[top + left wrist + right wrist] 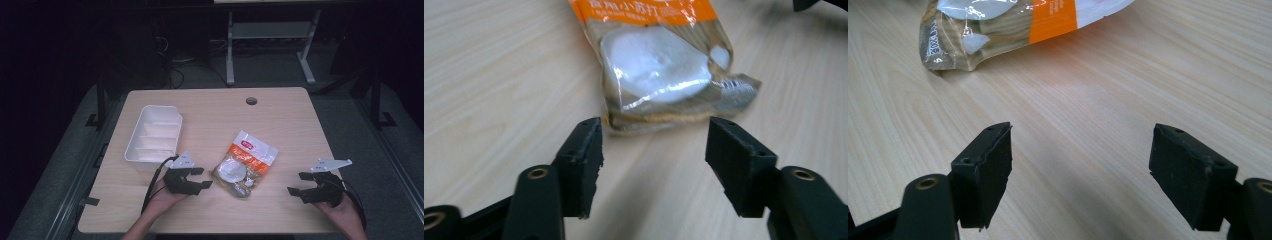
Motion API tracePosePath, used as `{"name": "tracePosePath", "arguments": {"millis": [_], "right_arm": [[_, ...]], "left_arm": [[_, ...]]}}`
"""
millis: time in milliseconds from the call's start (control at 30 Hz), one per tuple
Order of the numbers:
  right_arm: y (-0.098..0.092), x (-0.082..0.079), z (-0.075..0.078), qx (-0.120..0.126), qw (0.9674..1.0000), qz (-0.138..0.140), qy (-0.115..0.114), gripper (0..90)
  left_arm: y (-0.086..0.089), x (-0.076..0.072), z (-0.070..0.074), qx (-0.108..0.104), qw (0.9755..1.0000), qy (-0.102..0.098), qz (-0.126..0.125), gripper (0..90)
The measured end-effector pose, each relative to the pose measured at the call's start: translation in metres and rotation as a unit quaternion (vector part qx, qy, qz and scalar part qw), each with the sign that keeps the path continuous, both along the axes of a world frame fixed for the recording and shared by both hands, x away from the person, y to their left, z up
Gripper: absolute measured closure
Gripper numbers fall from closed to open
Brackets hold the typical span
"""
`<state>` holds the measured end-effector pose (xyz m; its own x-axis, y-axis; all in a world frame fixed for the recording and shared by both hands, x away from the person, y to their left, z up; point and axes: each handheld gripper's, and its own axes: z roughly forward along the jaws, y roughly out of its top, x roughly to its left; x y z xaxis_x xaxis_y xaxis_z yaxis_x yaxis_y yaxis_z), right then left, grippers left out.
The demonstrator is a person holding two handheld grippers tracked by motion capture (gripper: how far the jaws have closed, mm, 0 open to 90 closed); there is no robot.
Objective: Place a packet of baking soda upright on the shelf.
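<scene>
A snack packet [243, 163] with an orange and white label and a clear window lies flat near the middle of the wooden table [280, 120]. My left gripper [202, 178] is open just left of the packet's near end. In the left gripper view the packet [659, 70] lies just beyond the open gripper [654, 150], with nothing between the jaws. My right gripper [299, 183] is open near the table's front right, well apart from the packet. In the right gripper view the packet [1013, 25] lies far off at the upper left and the gripper [1080, 155] stands over bare wood.
A white plastic tray [153, 137] with dividers stands on the left half of the table, behind my left hand. A round cable hole [251, 101] sits near the table's far edge. Metal frame legs [230, 50] stand on the floor behind the table.
</scene>
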<state>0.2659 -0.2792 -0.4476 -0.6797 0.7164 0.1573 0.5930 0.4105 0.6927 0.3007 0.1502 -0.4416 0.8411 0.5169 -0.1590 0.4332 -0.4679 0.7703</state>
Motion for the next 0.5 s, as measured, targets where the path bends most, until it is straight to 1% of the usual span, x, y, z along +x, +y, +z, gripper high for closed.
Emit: {"name": "tracePosePath", "arguments": {"millis": [133,167,200,267,300,400,433,467,500], "right_arm": [[-0.001,0.008,0.004,0.009,0.9999,-0.013,0.004,23.8],[-0.001,0.011,0.005,0.011,0.9998,-0.016,0.004,23.0],[-0.001,0.013,0.006,0.015,0.9997,-0.019,0.006,22.8],[0.000,0.018,0.007,0.020,0.9995,-0.022,0.008,22.4],[0.001,0.022,0.008,0.025,0.9993,-0.024,0.011,22.2],[0.004,0.031,0.011,0.034,0.9990,-0.026,0.015,21.9],[0.005,0.034,0.012,0.039,0.9988,-0.027,0.017,21.9],[0.006,0.038,0.013,0.043,0.9985,-0.028,0.018,21.9],[0.008,0.041,0.013,0.044,0.9984,-0.027,0.021,21.8]], "left_arm": [[-0.014,0.008,0.003,0.010,0.9999,0.003,-0.010,56.5],[-0.014,0.008,0.003,0.010,0.9999,0.003,-0.010,59.6],[-0.021,0.012,0.005,0.018,0.9996,0.008,-0.018,61.7],[-0.029,0.016,0.006,0.027,0.9993,0.009,-0.026,66.7],[-0.031,0.018,0.007,0.025,0.9993,0.009,-0.027,68.9],[-0.039,0.023,0.007,0.034,0.9987,0.017,-0.033,74.0],[-0.039,0.023,0.007,0.034,0.9987,0.017,-0.033,74.7],[-0.043,0.025,0.008,0.039,0.9983,0.019,-0.038,76.0],[-0.045,0.025,0.008,0.040,0.9983,0.016,-0.039,76.5]]}}
